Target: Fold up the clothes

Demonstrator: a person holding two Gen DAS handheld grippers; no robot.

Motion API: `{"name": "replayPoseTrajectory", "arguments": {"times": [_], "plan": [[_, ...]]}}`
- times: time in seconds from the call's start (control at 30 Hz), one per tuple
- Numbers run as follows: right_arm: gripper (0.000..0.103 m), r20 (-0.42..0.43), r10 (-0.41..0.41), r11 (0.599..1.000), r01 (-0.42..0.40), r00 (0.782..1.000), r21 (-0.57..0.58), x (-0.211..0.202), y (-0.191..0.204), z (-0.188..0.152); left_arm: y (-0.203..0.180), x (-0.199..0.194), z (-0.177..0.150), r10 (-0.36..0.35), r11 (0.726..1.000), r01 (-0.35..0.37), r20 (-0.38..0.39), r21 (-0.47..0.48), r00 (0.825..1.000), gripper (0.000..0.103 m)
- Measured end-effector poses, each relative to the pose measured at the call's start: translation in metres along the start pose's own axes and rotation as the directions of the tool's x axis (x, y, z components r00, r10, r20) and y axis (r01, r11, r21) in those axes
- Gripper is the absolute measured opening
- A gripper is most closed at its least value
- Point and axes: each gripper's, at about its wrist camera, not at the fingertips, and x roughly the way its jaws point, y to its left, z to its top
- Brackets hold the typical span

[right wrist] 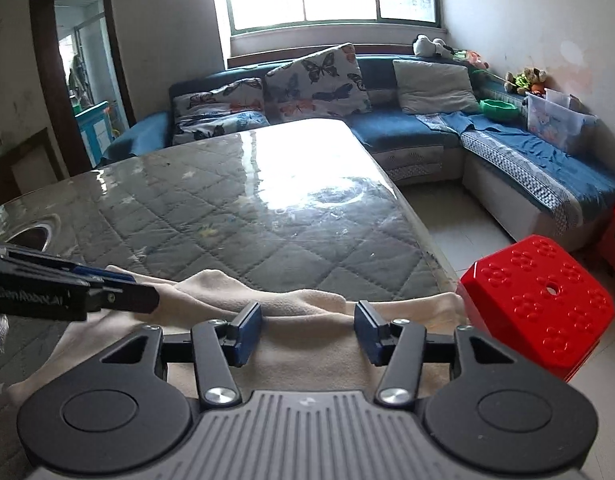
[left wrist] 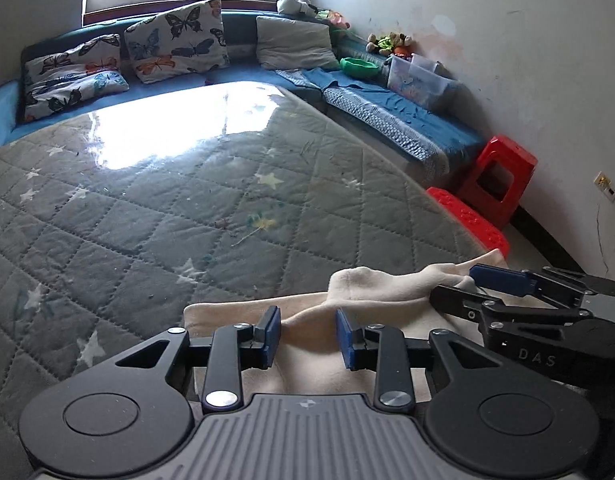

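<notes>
The left claw (left wrist: 308, 338), seen from its own camera, is a matt black linkage of flat arms pinned with silver round-headed screws, tipped by two dark blue rectangular pads (left wrist: 272, 334) and mounted on two round black discs either side of a grey ribbed plate bearing a small cross-in-circle mark. The right claw (right wrist: 308, 330) has the same build: black arms, silver screws, blue pads (right wrist: 249, 330), grey ribbed plate. Seen side-on from the other camera, each claw's black body carries pale lettering, "DAS" on the right one and a blurred word on the left.
</notes>
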Motion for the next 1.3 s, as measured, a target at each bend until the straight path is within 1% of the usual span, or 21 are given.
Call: {"name": "replayPoseTrajectory", "arguments": {"times": [0.1,0.2,0.33,0.4,0.53,0.57,0.6,0.67,0.9,1.07,1.13,1.3], "plan": [[0.057,-0.008,-0.009,1.000,0.009,1.000,0.000,0.004,0.000,0.001,0.003,0.005,0.002,0.007,1.000,-0.007,0.004,-0.006,1.000,0.034],[0.059,-0.001,-0.012,1.000,0.012,1.000,0.002,0.004,0.001,0.000,0.004,0.006,0.002,0.010,1.000,-0.010,0.002,-0.006,1.000,0.034],[0.064,0.017,-0.007,1.000,0.007,1.000,-0.002,-0.007,0.004,-0.002,0.002,0.001,0.000,0.017,1.000,-0.018,0.011,0.004,1.000,0.034],[0.069,0.026,0.001,1.000,-0.001,1.000,-0.010,-0.014,0.008,-0.004,0.002,-0.003,-0.001,0.021,1.000,-0.021,0.017,0.004,1.000,0.034],[0.070,0.030,0.028,0.999,-0.027,0.999,-0.031,-0.028,0.017,-0.013,0.000,-0.012,-0.005,0.032,0.999,-0.032,0.033,0.013,0.999,0.034],[0.072,0.028,0.033,0.999,-0.032,0.999,-0.035,-0.031,0.019,-0.016,0.000,-0.015,-0.007,0.033,0.999,-0.034,0.037,0.014,0.999,0.035],[0.075,0.025,0.039,0.998,-0.038,0.999,-0.040,-0.034,0.022,-0.018,-0.001,-0.019,-0.010,0.032,0.999,-0.033,0.041,0.015,0.999,0.035],[0.075,0.022,0.041,0.998,-0.040,0.999,-0.058,-0.039,0.028,-0.025,-0.001,-0.026,-0.016,0.030,0.999,-0.031,0.049,0.018,0.998,0.038],[0.078,0.028,0.033,0.993,-0.029,0.999,-0.114,-0.061,0.047,-0.051,-0.007,-0.050,-0.039,0.025,0.999,-0.029,0.072,0.047,0.997,0.038],[0.079,0.050,0.012,0.994,-0.006,0.999,-0.113,-0.082,0.054,-0.069,-0.011,-0.061,-0.058,0.012,0.999,-0.015,0.071,0.045,0.997,0.040],[0.080,0.059,0.003,0.995,0.003,0.998,-0.101,-0.089,0.053,-0.075,-0.012,-0.065,-0.066,0.004,0.999,-0.007,0.071,0.038,0.997,0.043],[0.081,0.065,-0.015,0.997,0.020,0.998,-0.080,-0.098,0.053,-0.086,-0.016,-0.068,-0.081,0.010,0.998,-0.015,0.071,0.065,0.997,0.047]]}}
